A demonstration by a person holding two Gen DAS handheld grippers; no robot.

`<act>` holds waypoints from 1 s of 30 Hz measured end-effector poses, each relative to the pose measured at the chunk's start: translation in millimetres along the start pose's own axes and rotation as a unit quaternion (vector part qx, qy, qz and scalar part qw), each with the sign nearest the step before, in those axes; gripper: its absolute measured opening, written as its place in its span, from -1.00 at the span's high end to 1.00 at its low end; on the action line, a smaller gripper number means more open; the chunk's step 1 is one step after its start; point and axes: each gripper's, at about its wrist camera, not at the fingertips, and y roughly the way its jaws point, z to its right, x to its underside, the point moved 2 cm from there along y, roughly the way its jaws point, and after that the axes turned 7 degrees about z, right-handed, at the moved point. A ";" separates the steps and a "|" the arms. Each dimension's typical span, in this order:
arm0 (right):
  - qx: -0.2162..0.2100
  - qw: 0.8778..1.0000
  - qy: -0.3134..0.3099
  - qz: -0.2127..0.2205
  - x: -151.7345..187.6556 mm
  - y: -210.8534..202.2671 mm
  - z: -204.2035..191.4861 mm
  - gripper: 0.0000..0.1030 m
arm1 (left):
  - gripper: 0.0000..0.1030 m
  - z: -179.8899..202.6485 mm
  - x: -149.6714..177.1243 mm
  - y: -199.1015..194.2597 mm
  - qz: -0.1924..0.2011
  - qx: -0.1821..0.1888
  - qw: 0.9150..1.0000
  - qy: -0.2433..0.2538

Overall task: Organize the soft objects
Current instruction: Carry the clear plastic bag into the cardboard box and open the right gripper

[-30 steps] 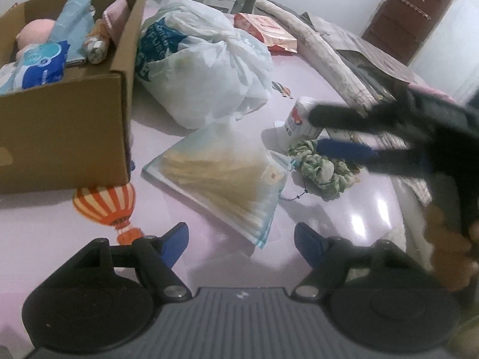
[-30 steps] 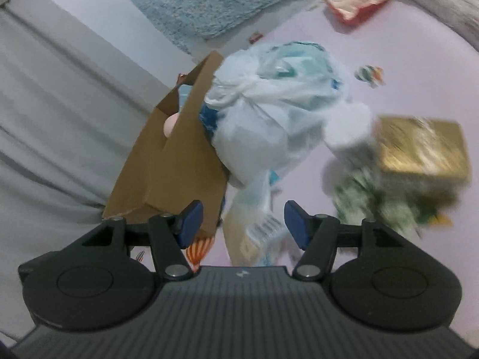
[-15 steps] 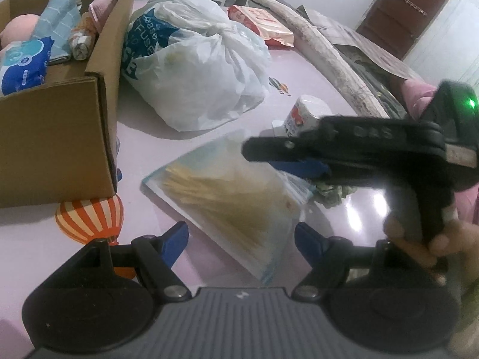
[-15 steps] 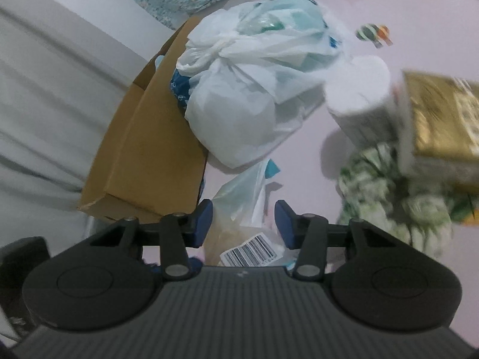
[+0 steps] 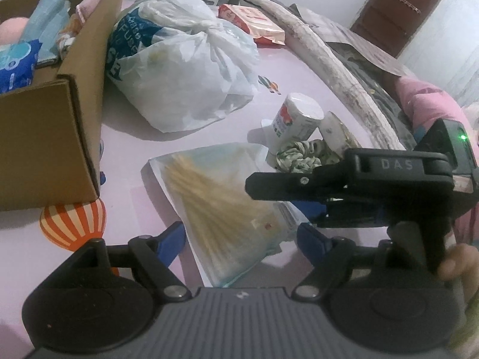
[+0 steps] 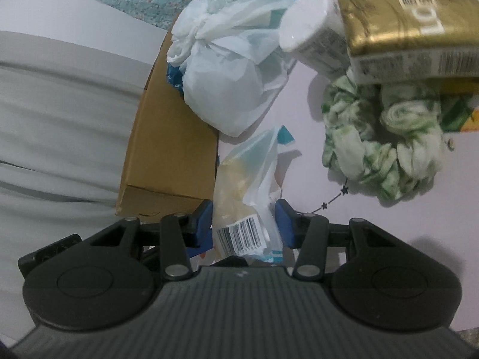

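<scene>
A clear plastic packet (image 5: 221,209) of pale sticks with a barcode label lies on the pink surface; it also shows in the right wrist view (image 6: 245,197). My right gripper (image 6: 245,224) straddles the packet's end, its blue pads (image 6: 203,223) close on both sides; it also shows in the left wrist view (image 5: 299,191). My left gripper (image 5: 239,239) is open and empty, low over the packet's near end. A green-white scrunchie (image 6: 383,146) lies to the right. A cardboard box (image 5: 45,143) with soft items stands at left.
A tied white plastic bag (image 5: 185,68) sits beside the box. A white cup (image 5: 296,116) and a gold box (image 6: 410,27) lie by the scrunchie. A red packet (image 5: 251,24) and a long rolled bundle (image 5: 329,68) lie farther back.
My right gripper has come down onto the packet's barcode end and its jaws have narrowed around it. The left gripper has shifted slightly and stayed open.
</scene>
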 end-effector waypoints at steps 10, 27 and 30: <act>-0.022 1.000 0.004 0.009 -1.9 -13.6 -7.2 0.15 | -0.41 11.7 -3.7 -8.1 0.013 0.007 1.000 0.017; -0.102 0.987 -0.122 0.034 -36.0 -18.7 -120.7 0.17 | -0.30 25.1 -48.9 -100.8 0.136 -0.029 0.988 0.070; -0.123 0.981 -0.148 0.029 -47.6 -0.9 -153.1 0.17 | -0.24 10.2 -67.5 -119.7 0.149 -0.051 0.985 0.064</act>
